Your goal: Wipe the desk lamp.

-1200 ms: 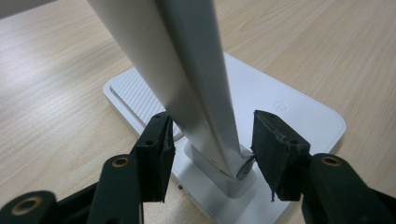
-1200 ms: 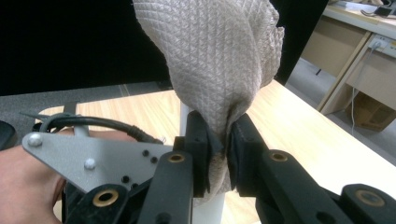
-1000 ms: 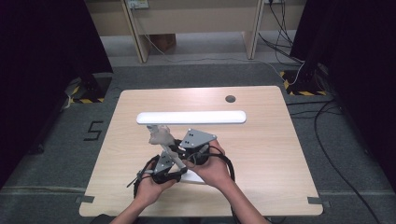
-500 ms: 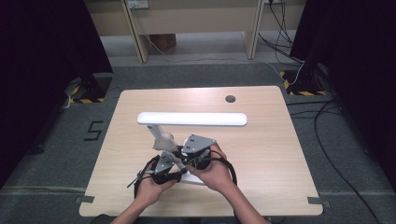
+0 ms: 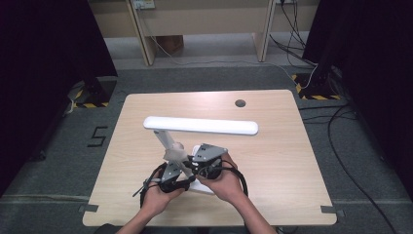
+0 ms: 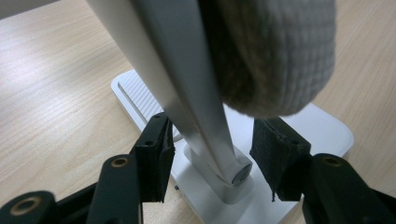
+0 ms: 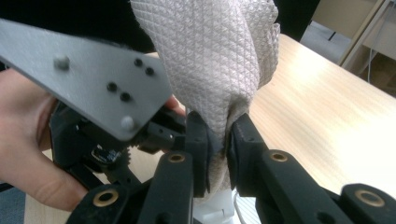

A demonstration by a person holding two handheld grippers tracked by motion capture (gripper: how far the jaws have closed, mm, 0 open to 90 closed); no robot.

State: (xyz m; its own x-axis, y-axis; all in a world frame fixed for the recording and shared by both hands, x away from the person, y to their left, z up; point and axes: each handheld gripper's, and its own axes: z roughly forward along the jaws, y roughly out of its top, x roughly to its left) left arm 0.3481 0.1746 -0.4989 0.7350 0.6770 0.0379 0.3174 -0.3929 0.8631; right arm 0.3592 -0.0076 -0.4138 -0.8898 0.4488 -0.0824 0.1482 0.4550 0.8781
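- Desk lamp [image 5: 195, 129] stands near the front-middle of the counter [image 5: 292, 161]; white base [image 6: 322, 128] flat on the wood, slanted arm [image 6: 187, 79] rising to a long light bar [image 5: 199, 125] that runs left-right across the counter's middle.
- Left claw [image 6: 210, 158]: jaws apart, one on each side of the arm's foot at the hinge [image 6: 236, 172], not pressing it as far as the left gripper view shows.
- Right claw [image 7: 217, 140]: clamped on a fold of grey-beige quilted cloth [image 7: 210, 60], which hangs bunched against the lamp arm, just above the hinge.
- Step in hand, as judged: wiping the lamp arm with the cloth while the other hand steadies the foot.
- To do it well: close the left jaws lightly on the arm's foot or press the base down first, so the lamp does not tip; then drag the cloth along the arm in line with its slope, not sideways.
- Keep the cloth fold deep between the jaws; a shallow pinch may slip.
- Edges: base sits close to the near edge of the counter; avoid pulling toward the person.
- Open room: wide bare wood to the left, right and far side beyond the light bar; cable port [image 5: 240, 103] far back, well apart.
- The two claws sit close together; the right one's stroke should run up and away from the left one.
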